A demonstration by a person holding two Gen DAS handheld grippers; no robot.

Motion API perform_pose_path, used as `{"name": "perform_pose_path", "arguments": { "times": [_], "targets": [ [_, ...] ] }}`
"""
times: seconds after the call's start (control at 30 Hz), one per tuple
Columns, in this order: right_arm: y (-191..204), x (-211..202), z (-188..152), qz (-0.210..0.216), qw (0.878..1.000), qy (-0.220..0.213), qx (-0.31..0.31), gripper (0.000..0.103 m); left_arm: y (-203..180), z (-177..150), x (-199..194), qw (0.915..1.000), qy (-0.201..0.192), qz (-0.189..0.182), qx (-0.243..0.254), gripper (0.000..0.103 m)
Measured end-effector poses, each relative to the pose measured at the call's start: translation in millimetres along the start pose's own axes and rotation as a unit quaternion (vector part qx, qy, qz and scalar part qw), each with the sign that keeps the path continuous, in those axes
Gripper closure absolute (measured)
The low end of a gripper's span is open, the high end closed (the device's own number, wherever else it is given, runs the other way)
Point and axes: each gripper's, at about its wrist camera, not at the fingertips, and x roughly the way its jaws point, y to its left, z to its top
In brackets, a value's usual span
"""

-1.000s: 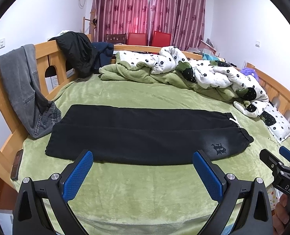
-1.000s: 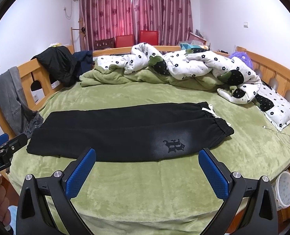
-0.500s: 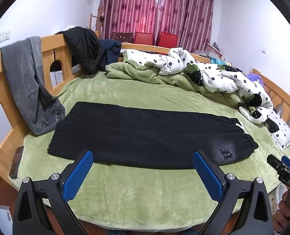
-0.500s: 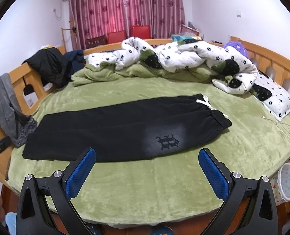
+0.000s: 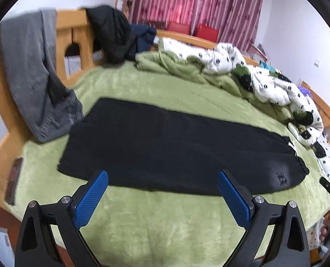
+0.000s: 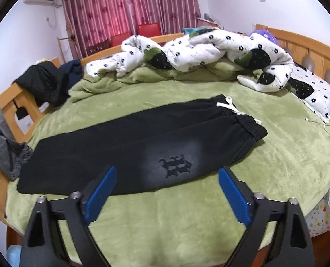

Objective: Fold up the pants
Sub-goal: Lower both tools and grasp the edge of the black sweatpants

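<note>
The black pants (image 6: 129, 138) are lying flat on the green blanket (image 6: 276, 155), already doubled lengthwise so one leg is resting on the other. They are stretching across the bed, with the gathered waistband (image 6: 251, 126) pointing right and the leg ends (image 5: 75, 155) pointing left. A white drawstring (image 6: 229, 105) is trailing from the waistband's far side. A dark emblem (image 6: 176, 165) on a faded patch is showing near the front edge.

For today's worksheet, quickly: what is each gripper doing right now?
Left gripper: open, holding nothing.
Right gripper: jaws closing, nothing between them; black pants untouched.
</note>
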Motion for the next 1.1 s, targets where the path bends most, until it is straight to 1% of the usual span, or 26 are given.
{"name": "perform_pose_path", "arguments": {
  "times": [0.03, 0.07, 0.1, 0.17, 0.27, 0.33, 0.4, 0.5, 0.57, 0.67, 0.7, 0.73, 0.77, 0.8, 0.83, 0.87, 0.9, 0.93, 0.97, 1.0, 1.03, 1.1],
  "targets": [
    [-5, 11, -3, -0.009, 1.000, 0.001, -0.002, 0.021, 9, -4, 12, 0.9999, 0.014, -0.001, -0.008, 0.007],
    [-9, 21, -6, -0.015, 1.000, 0.007, -0.003, 0.023, 16, -7, 20, 0.9997, 0.020, -0.003, -0.016, 0.012],
    [-12, 31, -10, -0.018, 1.000, 0.018, -0.004, 0.029, 24, -13, 30, 0.9992, 0.027, -0.004, -0.029, 0.012],
    [-23, 55, -20, -0.013, 0.999, 0.047, 0.002, 0.034, 38, -25, 48, 0.9977, 0.040, -0.016, -0.052, 0.012],
    [-39, 78, -37, -0.004, 0.998, 0.065, 0.024, 0.034, 60, -48, 74, 0.9929, 0.055, -0.042, -0.097, 0.012],
    [-48, 89, -46, 0.001, 0.997, 0.068, 0.038, 0.034, 71, -61, 93, 0.9873, 0.069, -0.066, -0.127, 0.013],
    [-53, 99, -53, 0.005, 0.996, 0.074, 0.049, 0.034, 78, -68, 109, 0.9828, 0.075, -0.086, -0.145, 0.014],
    [-59, 114, -57, 0.015, 0.994, 0.079, 0.071, 0.034, 86, -73, 130, 0.9771, 0.074, -0.110, -0.167, 0.015],
    [-65, 122, -55, 0.030, 0.992, 0.071, 0.098, 0.034, 92, -72, 143, 0.9727, 0.069, -0.125, -0.183, 0.015],
    [-76, 136, -47, 0.048, 0.986, 0.064, 0.143, 0.034, 96, -68, 157, 0.9688, 0.057, -0.124, -0.207, 0.019],
    [-79, 144, -45, 0.052, 0.984, 0.071, 0.157, 0.034, 97, -66, 161, 0.9681, 0.052, -0.121, -0.213, 0.020],
    [-81, 154, -44, 0.055, 0.981, 0.080, 0.169, 0.034, 97, -63, 164, 0.9683, 0.047, -0.115, -0.217, 0.023],
    [-82, 162, -43, 0.057, 0.979, 0.085, 0.178, 0.034, 97, -60, 167, 0.9686, 0.045, -0.106, -0.220, 0.030],
    [-84, 169, -42, 0.056, 0.977, 0.089, 0.188, 0.034, 97, -56, 171, 0.9686, 0.048, -0.095, -0.225, 0.034],
    [-86, 177, -40, 0.054, 0.974, 0.089, 0.199, 0.034, 97, -52, 175, 0.9681, 0.055, -0.089, -0.228, 0.042],
    [-89, 182, -37, 0.054, 0.973, 0.081, 0.211, 0.034, 97, -45, 181, 0.9686, 0.071, -0.073, -0.227, 0.056],
    [-90, 185, -33, 0.051, 0.971, 0.073, 0.222, 0.042, 97, -39, 184, 0.9699, 0.083, -0.056, -0.222, 0.067],
    [-91, 188, -28, 0.044, 0.970, 0.073, 0.228, 0.053, 97, -32, 185, 0.9718, 0.092, -0.038, -0.214, 0.088],
    [-92, 191, -24, 0.034, 0.969, 0.076, 0.232, 0.077, 97, -28, 183, 0.9724, 0.094, -0.035, -0.211, 0.092],
    [-92, 191, -19, 0.032, 0.968, 0.074, 0.239, 0.084, 97, -22, 177, 0.9723, 0.088, -0.044, -0.212, 0.092],
    [-92, 188, -13, 0.037, 0.967, 0.066, 0.244, 0.085, 98, -18, 170, 0.9726, 0.078, -0.052, -0.213, 0.092],
    [-88, 175, 0, 0.049, 0.968, 0.045, 0.240, 0.087, 93, -5, 153, 0.9784, 0.050, -0.059, -0.192, 0.092]
  ]
}}
